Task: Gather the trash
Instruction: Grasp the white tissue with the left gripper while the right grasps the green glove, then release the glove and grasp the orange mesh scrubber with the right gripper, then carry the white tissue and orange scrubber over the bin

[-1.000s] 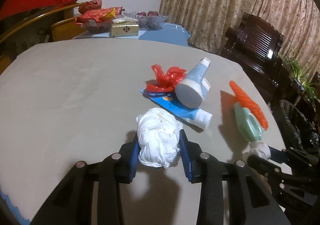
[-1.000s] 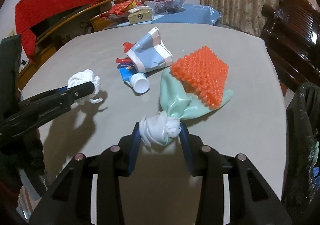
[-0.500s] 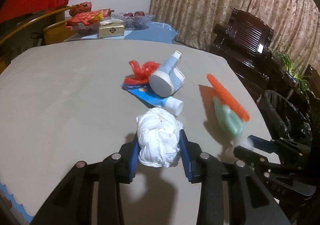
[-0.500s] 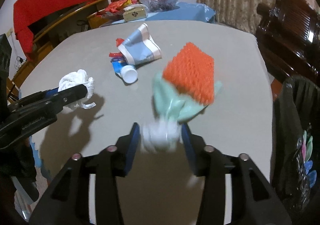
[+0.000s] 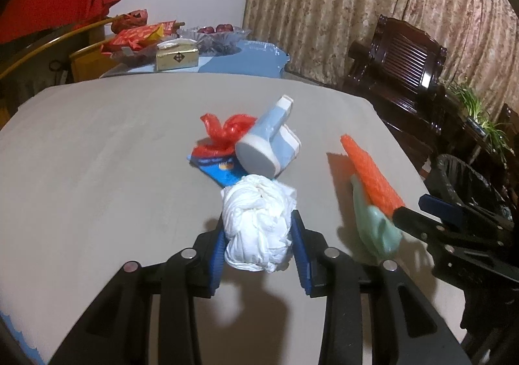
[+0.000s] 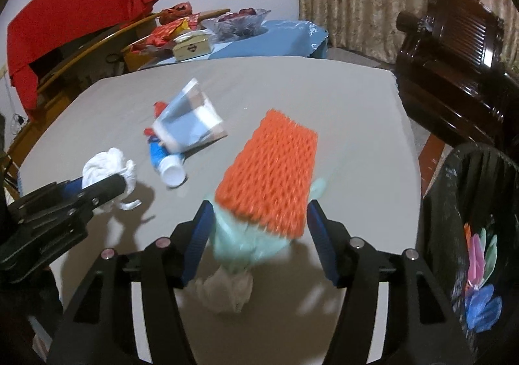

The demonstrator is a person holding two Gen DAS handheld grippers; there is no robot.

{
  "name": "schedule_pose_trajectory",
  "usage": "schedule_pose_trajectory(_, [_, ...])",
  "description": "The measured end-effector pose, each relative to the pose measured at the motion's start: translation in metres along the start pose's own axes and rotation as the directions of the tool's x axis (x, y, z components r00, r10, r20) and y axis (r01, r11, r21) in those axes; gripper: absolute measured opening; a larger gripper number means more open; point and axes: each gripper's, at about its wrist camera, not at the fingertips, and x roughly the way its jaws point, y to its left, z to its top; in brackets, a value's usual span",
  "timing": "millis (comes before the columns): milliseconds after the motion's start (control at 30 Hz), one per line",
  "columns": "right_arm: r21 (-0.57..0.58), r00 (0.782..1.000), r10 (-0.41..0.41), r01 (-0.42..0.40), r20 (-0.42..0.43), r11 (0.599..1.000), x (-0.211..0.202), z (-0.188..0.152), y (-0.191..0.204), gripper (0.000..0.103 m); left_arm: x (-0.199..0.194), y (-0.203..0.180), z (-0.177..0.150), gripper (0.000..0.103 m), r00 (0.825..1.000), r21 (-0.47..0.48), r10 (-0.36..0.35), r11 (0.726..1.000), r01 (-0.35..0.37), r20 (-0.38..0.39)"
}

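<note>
A crumpled white tissue wad (image 5: pixel 258 225) sits pinched between the left gripper's (image 5: pixel 259 241) blue pads above the grey table (image 5: pixel 97 170). The pale-green bag (image 6: pixel 246 241) with orange foam net (image 6: pixel 271 170), clamped a second ago, now hangs blurred between the right gripper's (image 6: pixel 258 235) wide-spread jaws; whether anything touches it cannot be told.
</note>
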Motion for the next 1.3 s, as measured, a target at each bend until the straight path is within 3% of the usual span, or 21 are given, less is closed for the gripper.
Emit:
schedule_pose_trajectory(167, [-0.004,1.0,-0.016,0.016,-0.022,1.0,0.022,0.011,-0.005,0.058,0.007,-0.003,0.008,0.037,1.0,-0.002,0.002,1.0,-0.002,0.007])
schedule_pose_trajectory(333, [-0.003,0.997,0.01,-0.01,-0.076,1.0,0.038,0.007,-0.007,0.049,0.009,-0.005,0.01,0.037,1.0,0.0,0.001,1.0,-0.001,0.005])
schedule_pose_trajectory(500, [-0.019,0.997,0.046,-0.048,-0.062,0.999,0.031,0.01,-0.007,0.017,0.01,-0.005,0.011,0.037,1.0,-0.003,0.0,1.0,0.0,0.001])
schedule_pose_trajectory(533, [-0.018,0.997,0.055,-0.056,-0.056,0.998,0.029,0.012,-0.007,0.015,0.01,-0.006,0.01,0.037,1.0,-0.003,0.0,1.0,0.0,0.003])
schedule_pose_trajectory(967, [-0.03,0.99,0.11,-0.108,0.09,0.994,-0.043,0.027,-0.007,0.013,-0.021,-0.025,0.022,0.037,0.998,0.018,-0.025,1.0,0.023,0.065])
schedule_pose_trajectory(1300, [-0.025,0.983,0.086,-0.083,0.162,0.996,-0.094,0.026,-0.026,0.013,-0.045,-0.067,0.035,0.037,0.99,0.05,-0.086,0.995,0.081,0.114])
